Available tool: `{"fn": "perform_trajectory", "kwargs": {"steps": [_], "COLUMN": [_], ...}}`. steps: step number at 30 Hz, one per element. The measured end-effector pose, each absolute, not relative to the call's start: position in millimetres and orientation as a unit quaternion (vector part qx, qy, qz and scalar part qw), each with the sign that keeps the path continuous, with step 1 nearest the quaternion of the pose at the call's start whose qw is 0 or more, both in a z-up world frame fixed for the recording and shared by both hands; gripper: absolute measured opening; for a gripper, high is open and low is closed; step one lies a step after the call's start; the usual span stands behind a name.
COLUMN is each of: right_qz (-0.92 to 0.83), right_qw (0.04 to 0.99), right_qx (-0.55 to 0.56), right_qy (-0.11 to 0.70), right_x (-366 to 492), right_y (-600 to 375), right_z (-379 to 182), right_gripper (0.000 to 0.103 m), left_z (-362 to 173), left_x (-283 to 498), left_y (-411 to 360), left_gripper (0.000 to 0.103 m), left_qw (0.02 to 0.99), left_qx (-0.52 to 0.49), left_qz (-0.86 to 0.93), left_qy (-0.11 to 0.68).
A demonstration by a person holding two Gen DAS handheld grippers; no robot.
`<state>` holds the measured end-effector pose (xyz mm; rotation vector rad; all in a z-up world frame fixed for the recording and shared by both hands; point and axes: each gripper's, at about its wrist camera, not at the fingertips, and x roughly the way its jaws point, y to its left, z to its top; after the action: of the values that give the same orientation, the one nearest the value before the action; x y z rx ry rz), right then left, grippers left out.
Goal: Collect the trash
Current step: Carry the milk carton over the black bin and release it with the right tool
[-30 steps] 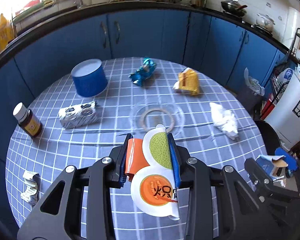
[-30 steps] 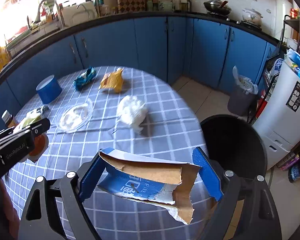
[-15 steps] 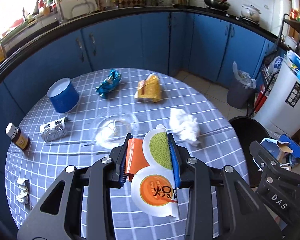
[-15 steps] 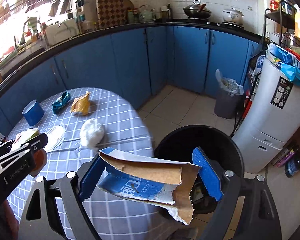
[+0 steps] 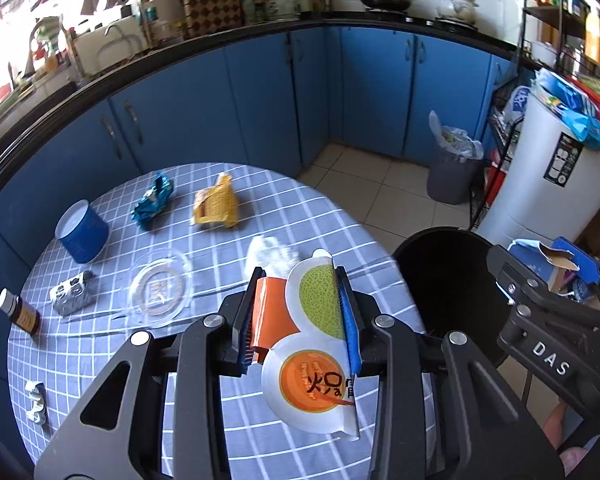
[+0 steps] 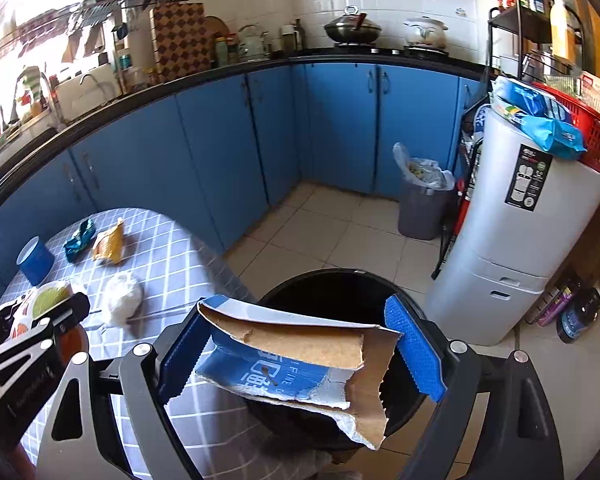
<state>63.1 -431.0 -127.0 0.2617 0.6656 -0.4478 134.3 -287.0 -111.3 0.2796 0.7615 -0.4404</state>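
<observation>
My left gripper (image 5: 299, 280) is shut on a flattened snack packet (image 5: 312, 368) printed with green and orange melons, and hangs over the right part of the checked round table (image 5: 228, 432). My right gripper (image 6: 296, 312) is shut on a torn blue cardboard box (image 6: 296, 356), held wide between its blue pads above the open black bin (image 6: 340, 292). In the left wrist view that bin (image 5: 440, 280) stands on the floor just right of the table. On the table lie a blue wrapper (image 5: 153, 202), a yellow wrapper (image 5: 215, 207) and a crumpled white tissue (image 5: 270, 254).
Also on the table: a blue cup (image 5: 82, 232), a clear plastic dish (image 5: 160, 290), a silver blister pack (image 5: 70, 294), a brown bottle (image 5: 20, 312) and a white scrap (image 5: 36, 402). A grey lined bin (image 5: 452, 168) and a white appliance (image 5: 548, 184) stand by the blue cabinets.
Both grippers have swung to the right, away from the table's middle, each keeping its grip. The black bin has come into view and now sits under the cardboard box.
</observation>
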Motion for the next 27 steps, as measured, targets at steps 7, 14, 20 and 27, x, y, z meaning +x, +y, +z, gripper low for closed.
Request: {"fn": "perform_trajectory", "kwargs": {"steps": [7, 14, 20, 27], "right_qz": [-0.222, -0.227, -0.227, -0.233], "right_qw": [0.911, 0.91, 0.91, 0.91], "right_qx": [0.133, 0.136, 0.134, 0.115], "right_qy": [0.322, 0.318, 0.319, 0.323], "right_x": [63, 64, 67, 69], "right_y": [-446, -453, -454, -451], "right_z": [-128, -126, -125, -122], "right_gripper": [0.084, 0.085, 0.085, 0.093], "left_z": [-111, -111, -111, -111], "left_x": [130, 130, 130, 130], "left_y": [-306, -312, -311, -312], "left_gripper": [0.035, 0.035, 0.035, 0.035], "left_qw": [0.892, 0.891, 0.892, 0.892], "left_qx": [0.144, 0.146, 0.146, 0.146], "left_qz": [-0.227, -0.231, -0.231, -0.232], "left_qy": [0.363, 0.362, 0.361, 0.36]}}
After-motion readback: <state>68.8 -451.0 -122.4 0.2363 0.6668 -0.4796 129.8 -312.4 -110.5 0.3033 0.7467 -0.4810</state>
